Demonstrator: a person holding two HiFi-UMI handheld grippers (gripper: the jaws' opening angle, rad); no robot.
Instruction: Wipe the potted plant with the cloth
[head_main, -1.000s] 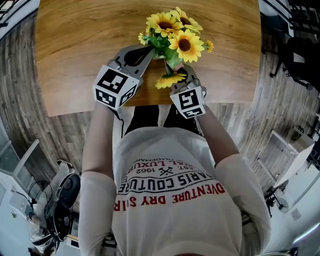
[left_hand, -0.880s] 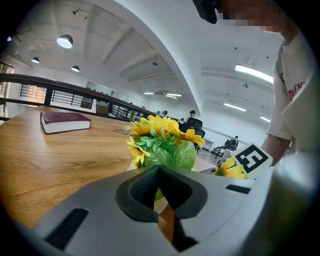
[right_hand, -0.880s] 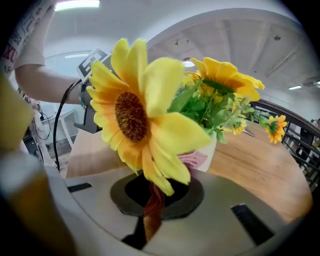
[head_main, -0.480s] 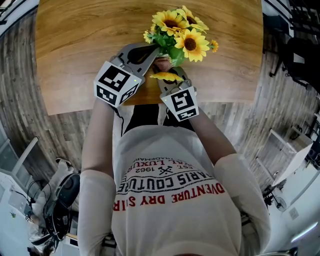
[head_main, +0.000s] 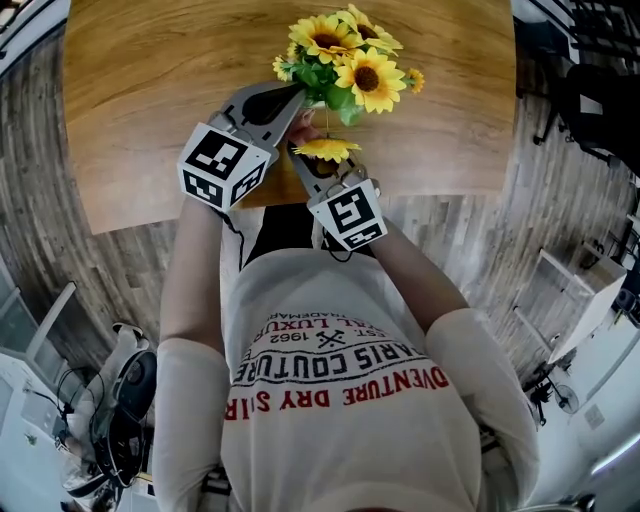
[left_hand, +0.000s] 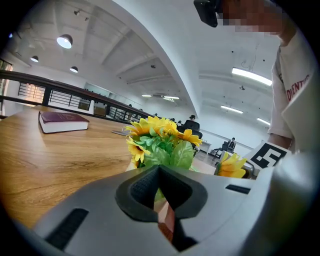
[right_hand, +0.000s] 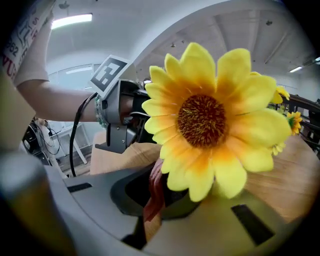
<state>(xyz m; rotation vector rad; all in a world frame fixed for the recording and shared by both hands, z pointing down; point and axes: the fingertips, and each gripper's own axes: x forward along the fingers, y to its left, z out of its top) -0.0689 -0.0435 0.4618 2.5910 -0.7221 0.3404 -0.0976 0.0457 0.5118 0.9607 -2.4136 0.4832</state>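
Observation:
The potted plant (head_main: 345, 60) is a bunch of yellow sunflowers with green leaves, standing near the wooden table's (head_main: 150, 100) front edge. My left gripper (head_main: 292, 102) reaches in from the left to the plant's base. Its jaws are shut on a thin pinkish piece (left_hand: 167, 220) that looks like the pot's rim. My right gripper (head_main: 302, 160) comes in from below, under a low-hanging sunflower (head_main: 325, 150). It is shut on a reddish-pink cloth (right_hand: 152, 197). That sunflower (right_hand: 210, 125) fills the right gripper view, just above the jaws. The pot itself is mostly hidden.
A dark red book (left_hand: 64, 121) lies on the table beyond the plant. The person stands close against the table's front edge (head_main: 200, 215). Dark chairs (head_main: 600, 110) stand on the plank floor at the right, with bags and cables (head_main: 120, 400) at the lower left.
My right gripper has moved left and a little up with the cloth, now under the low sunflower. The left gripper has kept its place at the plant's base.

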